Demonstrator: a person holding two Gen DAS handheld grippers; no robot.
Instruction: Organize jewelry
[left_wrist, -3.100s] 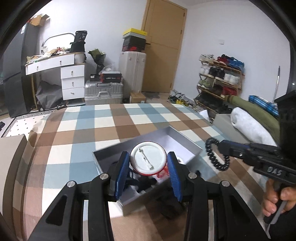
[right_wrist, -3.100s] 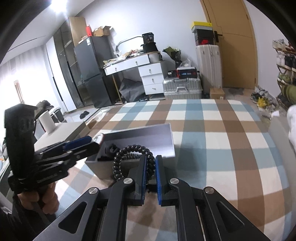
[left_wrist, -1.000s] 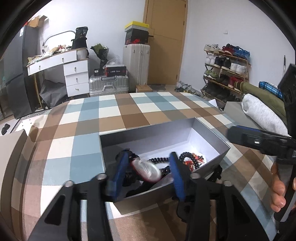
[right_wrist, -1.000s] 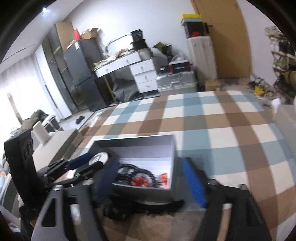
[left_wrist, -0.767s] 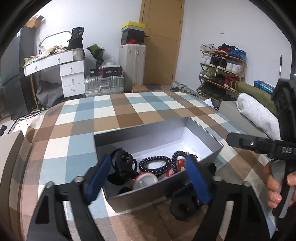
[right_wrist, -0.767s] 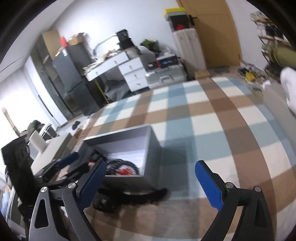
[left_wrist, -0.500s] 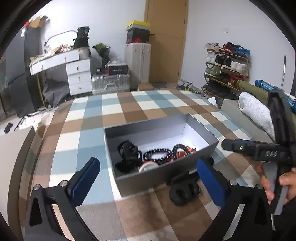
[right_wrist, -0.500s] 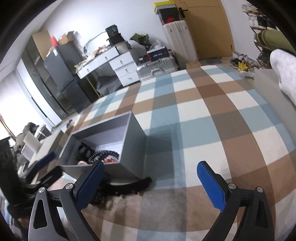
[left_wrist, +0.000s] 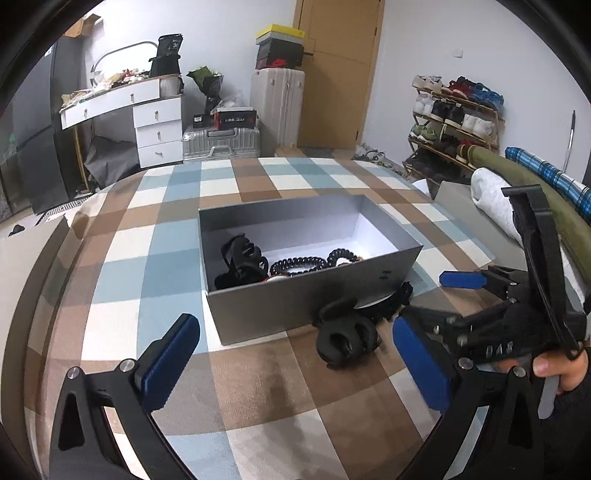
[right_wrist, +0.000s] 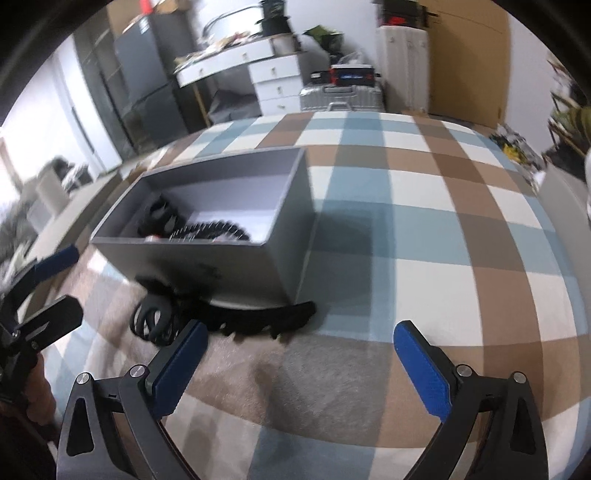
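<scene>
Checked bedcover (left_wrist: 258, 387) | black hair clip (left_wrist: 345, 339) ahead of empty left gripper (left_wrist: 295, 362)

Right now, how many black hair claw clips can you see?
2. One black claw clip lies inside the grey box, at its left end. The other sits on the checked blanket just in front of the box. More could be hidden under the coiled bands.
</scene>
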